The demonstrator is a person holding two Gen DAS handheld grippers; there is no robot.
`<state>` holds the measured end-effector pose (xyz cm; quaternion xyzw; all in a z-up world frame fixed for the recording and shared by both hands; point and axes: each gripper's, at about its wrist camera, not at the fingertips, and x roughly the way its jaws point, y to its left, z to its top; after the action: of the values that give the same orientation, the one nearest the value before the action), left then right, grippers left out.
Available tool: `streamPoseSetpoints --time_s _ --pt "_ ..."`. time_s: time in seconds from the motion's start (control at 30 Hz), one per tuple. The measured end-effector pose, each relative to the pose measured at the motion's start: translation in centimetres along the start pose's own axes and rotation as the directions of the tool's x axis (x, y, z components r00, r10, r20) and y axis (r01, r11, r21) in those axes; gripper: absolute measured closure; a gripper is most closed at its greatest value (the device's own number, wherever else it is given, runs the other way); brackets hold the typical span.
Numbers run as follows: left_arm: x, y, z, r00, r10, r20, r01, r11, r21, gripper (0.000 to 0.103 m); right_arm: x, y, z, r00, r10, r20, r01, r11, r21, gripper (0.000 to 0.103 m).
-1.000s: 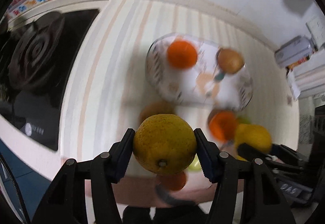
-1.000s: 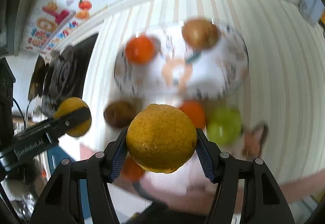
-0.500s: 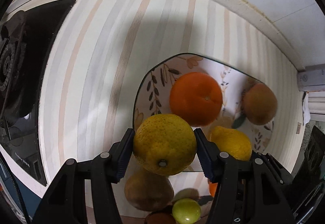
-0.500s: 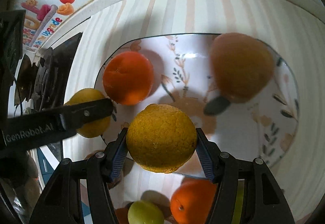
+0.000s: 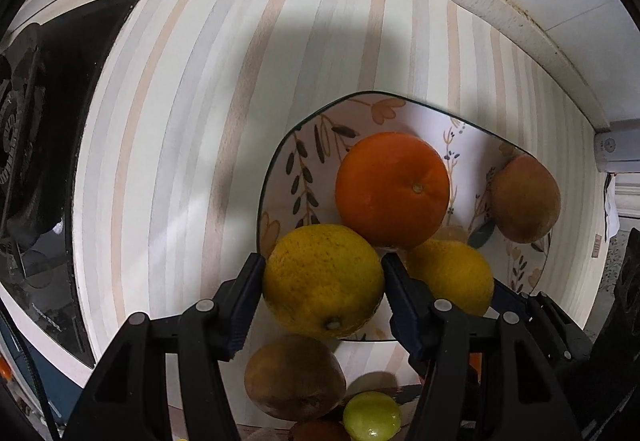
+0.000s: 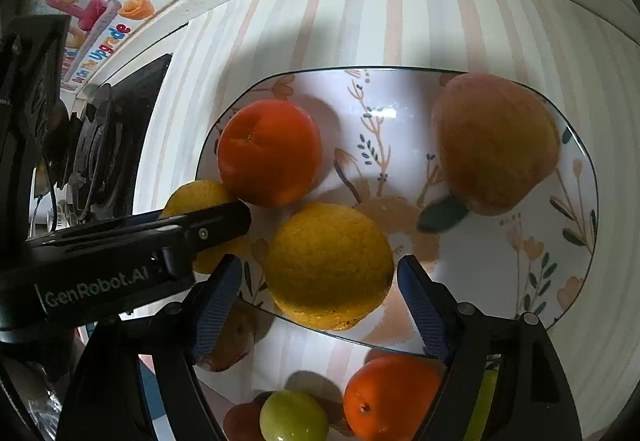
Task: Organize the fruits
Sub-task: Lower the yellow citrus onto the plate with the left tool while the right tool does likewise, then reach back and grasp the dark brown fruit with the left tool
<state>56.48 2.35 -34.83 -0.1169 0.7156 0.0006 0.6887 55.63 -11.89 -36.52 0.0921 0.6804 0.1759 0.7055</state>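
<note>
In the left wrist view, the left gripper (image 5: 323, 283) clamped a yellow citrus (image 5: 322, 281) over the plate's (image 5: 280, 177) near rim, apparently poised for setting down. In the right wrist view, the right gripper (image 6: 320, 287) stood parted around its lemon (image 6: 329, 265), seemingly released onto the plate beside the orange (image 6: 269, 152).

Two round yellow lemons (image 6: 328, 265) (image 6: 196, 201), two round oranges (image 6: 270, 153) (image 6: 390, 395), two brownish pears (image 6: 496, 143) (image 5: 294, 379), one small green fruit (image 6: 292, 417) and one floral ceramic plate (image 6: 560, 281) are counted.
</note>
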Motion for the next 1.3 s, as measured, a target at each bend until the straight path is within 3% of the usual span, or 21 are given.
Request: streamPoseSetpoints --time_s 0.03,0.1,0.23,0.5,0.8,1.2,1.3 --pt "0.1 -0.2 0.1 1.0 -0.004 0.006 0.004 1.0 -0.001 0.043 -0.1 -0.1 -0.1 1.0 -0.003 0.001 0.003 1.0 0.001 0.018" --pt "-0.3 -0.2 -0.1 1.0 -0.007 0.02 0.007 1.0 0.001 0.029 -0.5 -0.3 -0.3 1.0 -0.011 0.001 0.011 1.0 0.003 0.011" --pt "-1.6 0.0 -0.3 0.999 0.005 0.049 -0.005 1.0 0.005 0.019 -1.4 -0.7 -0.9 0.999 -0.039 -0.007 0.039 0.999 0.009 0.007" --pt "-4.0 0.2 -2.7 0.987 0.076 0.14 -0.08 0.997 0.021 0.019 -4.4 -1.6 -3.6 0.985 -0.171 0.024 0.171 0.985 0.014 0.007" --pt "-7.7 0.1 -8.6 0.947 0.166 0.275 -0.184 0.982 0.04 0.019 -9.2 -1.5 -7.5 0.962 -0.256 0.097 0.253 0.967 0.035 0.007" --pt "-13.9 -1.5 -15.6 0.888 0.126 0.443 -0.18 0.98 0.082 0.019 -17.2 0.1 -14.0 0.926 -0.3 0.231 0.291 0.954 0.071 0.007" --pt "-15.0 -1.8 -17.0 0.883 0.109 0.458 -0.172 0.98 0.099 0.019 -19.1 0.8 -15.5 0.916 -0.3 0.265 0.29 0.954 0.079 0.007"
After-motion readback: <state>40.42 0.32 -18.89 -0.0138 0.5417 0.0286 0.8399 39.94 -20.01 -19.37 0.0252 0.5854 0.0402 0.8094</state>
